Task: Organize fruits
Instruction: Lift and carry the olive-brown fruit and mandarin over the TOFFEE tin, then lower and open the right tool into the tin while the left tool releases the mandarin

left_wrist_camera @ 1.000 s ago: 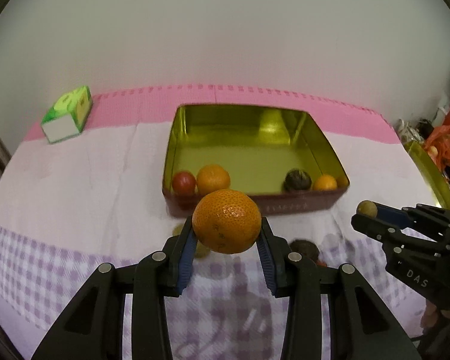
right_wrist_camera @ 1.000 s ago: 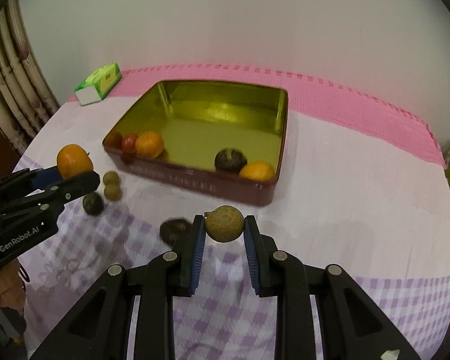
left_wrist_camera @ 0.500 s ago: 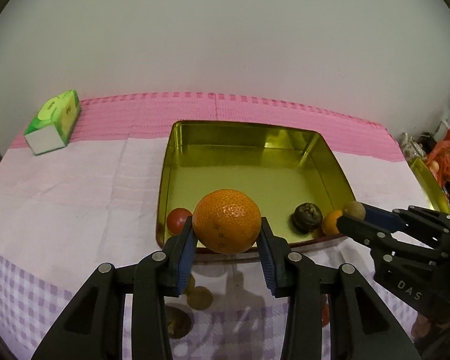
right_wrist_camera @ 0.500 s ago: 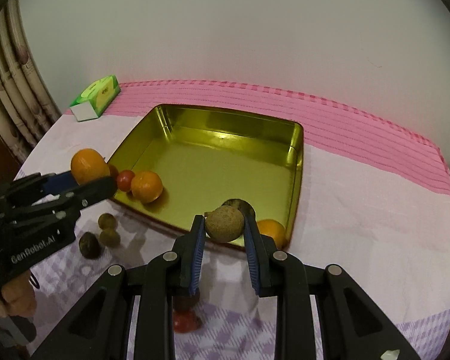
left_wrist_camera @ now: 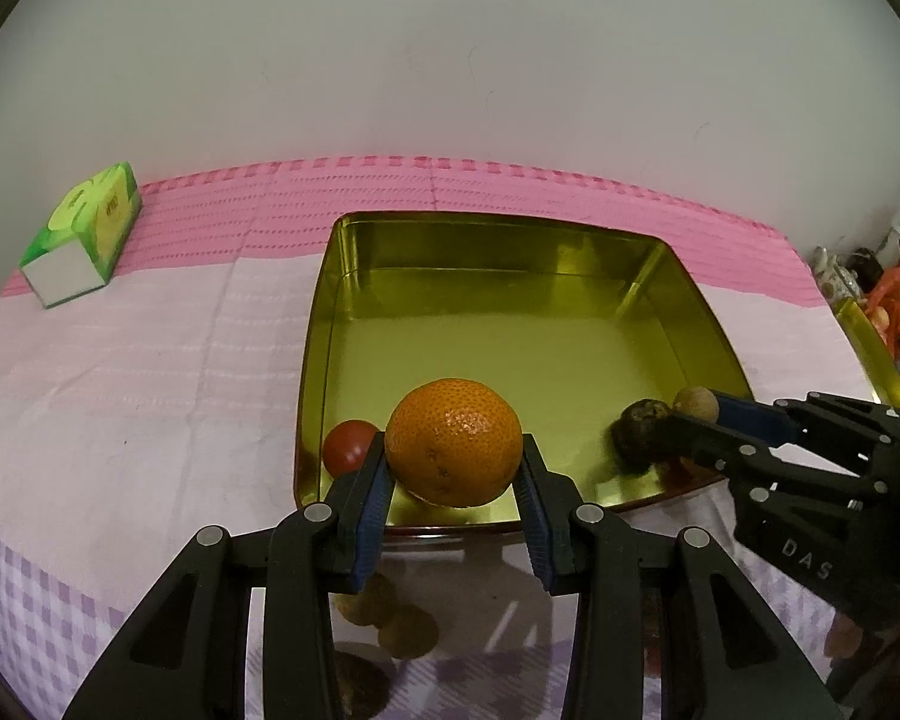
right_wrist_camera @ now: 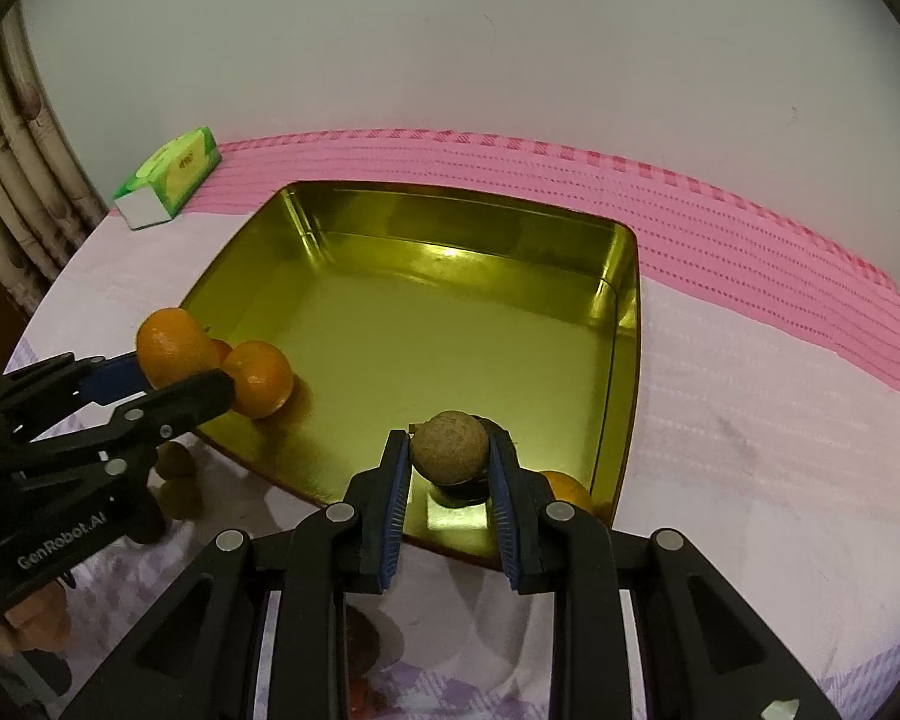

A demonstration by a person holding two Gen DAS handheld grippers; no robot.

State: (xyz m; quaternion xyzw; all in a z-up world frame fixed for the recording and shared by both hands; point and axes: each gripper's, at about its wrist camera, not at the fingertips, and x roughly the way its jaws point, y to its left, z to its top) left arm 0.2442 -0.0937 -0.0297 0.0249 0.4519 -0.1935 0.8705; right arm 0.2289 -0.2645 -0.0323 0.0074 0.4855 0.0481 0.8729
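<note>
My left gripper [left_wrist_camera: 453, 480] is shut on a large orange [left_wrist_camera: 453, 441], held over the near left corner of the gold tin tray [left_wrist_camera: 510, 348]. A red fruit [left_wrist_camera: 348, 446] lies in the tray just left of it. My right gripper [right_wrist_camera: 450, 468] is shut on a small brown round fruit [right_wrist_camera: 449, 446] over the tray's near right corner, above a dark wrinkled fruit [left_wrist_camera: 641, 433]. In the right wrist view a second orange [right_wrist_camera: 259, 378] sits in the tray [right_wrist_camera: 426, 324] behind the left gripper [right_wrist_camera: 192, 381], and a small orange [right_wrist_camera: 564, 489] lies by my right finger.
Small brown fruits [left_wrist_camera: 405, 630] and a dark one [left_wrist_camera: 360, 681] lie on the checked cloth before the tray. A green tissue box [left_wrist_camera: 84, 231] stands at the back left by the wall. Another gold tin [left_wrist_camera: 870, 348] and clutter sit at the far right.
Both grippers have moved forward with their fruits, from in front of the tray to over its near edge. The tray now looks closer and the loose fruits lie beneath the grippers.
</note>
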